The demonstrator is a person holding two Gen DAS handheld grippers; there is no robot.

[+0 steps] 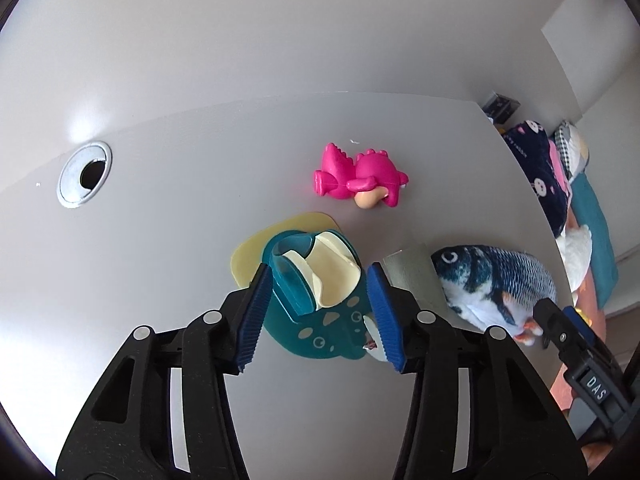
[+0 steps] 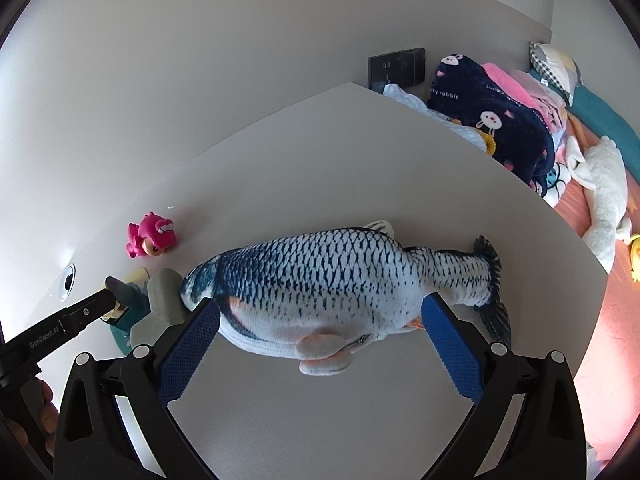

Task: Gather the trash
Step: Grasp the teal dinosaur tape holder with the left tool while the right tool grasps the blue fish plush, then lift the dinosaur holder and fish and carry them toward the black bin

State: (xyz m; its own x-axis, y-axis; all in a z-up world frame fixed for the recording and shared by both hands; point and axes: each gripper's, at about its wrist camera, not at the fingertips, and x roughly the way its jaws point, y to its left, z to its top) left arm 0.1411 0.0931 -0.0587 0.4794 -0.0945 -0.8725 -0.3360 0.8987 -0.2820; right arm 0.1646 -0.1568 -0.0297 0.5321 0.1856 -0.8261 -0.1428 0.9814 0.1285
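Note:
My left gripper [image 1: 318, 270] points down at a teal and cream plastic holder [image 1: 296, 280] that lies on a teal spotted bib [image 1: 320, 332] and a pale yellow mat [image 1: 248, 256]. The holder sits between the jaws; the left pad touches it and the right pad stands a sliver off. My right gripper [image 2: 320, 304] is wide open, with its fingers on either side of a blue and white plush fish [image 2: 340, 276] lying on the white table [image 2: 320, 420]. The fish's head [image 1: 480, 276] also shows in the left wrist view, beside a grey-green block [image 1: 412, 272].
A pink dinosaur toy [image 1: 360, 176] lies farther back near the wall. A metal cable hole [image 1: 84, 172] is at the far left of the table. A small scrap [image 1: 372, 344] lies by the bib. Past the table's right edge is a bed with blankets [image 2: 500, 128] and a white plush [image 2: 604, 200].

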